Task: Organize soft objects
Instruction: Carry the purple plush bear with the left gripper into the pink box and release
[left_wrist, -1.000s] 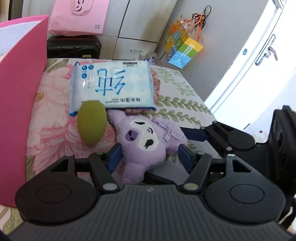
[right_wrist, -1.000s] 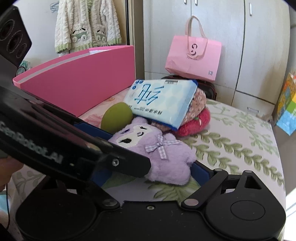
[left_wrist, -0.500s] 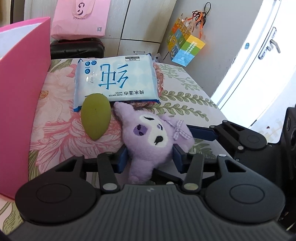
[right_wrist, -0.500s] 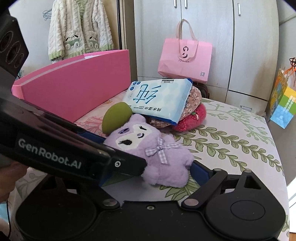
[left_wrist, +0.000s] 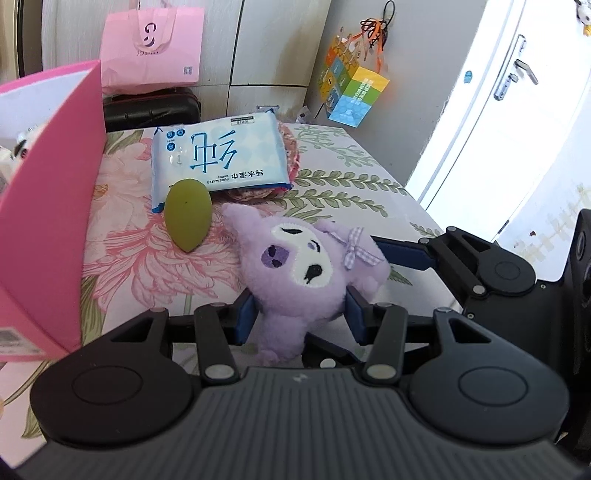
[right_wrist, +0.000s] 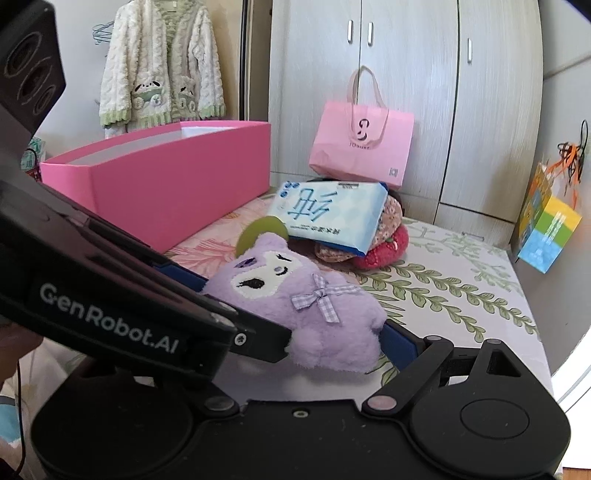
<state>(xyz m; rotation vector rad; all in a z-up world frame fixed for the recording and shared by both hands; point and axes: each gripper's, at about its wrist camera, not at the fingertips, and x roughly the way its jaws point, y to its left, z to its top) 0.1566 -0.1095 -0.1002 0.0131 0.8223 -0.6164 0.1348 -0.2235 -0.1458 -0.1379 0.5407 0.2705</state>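
Left wrist view: left claw (left_wrist: 300, 317) squeezes the light, squashy purple plush toy (left_wrist: 306, 275) at its yielding lower body while the right claw (right_wrist: 295, 332) gapes around it, unclamped.

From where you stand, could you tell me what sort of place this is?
Most likely a bedroom: a bed with a floral sheet, tall wardrobe doors behind it, and a fluffy cardigan hanging on the wall.

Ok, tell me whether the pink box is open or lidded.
Open. The pink box shows no lid: its top rim is bare and the pale inner wall is visible from the right wrist view. What it holds cannot be told.
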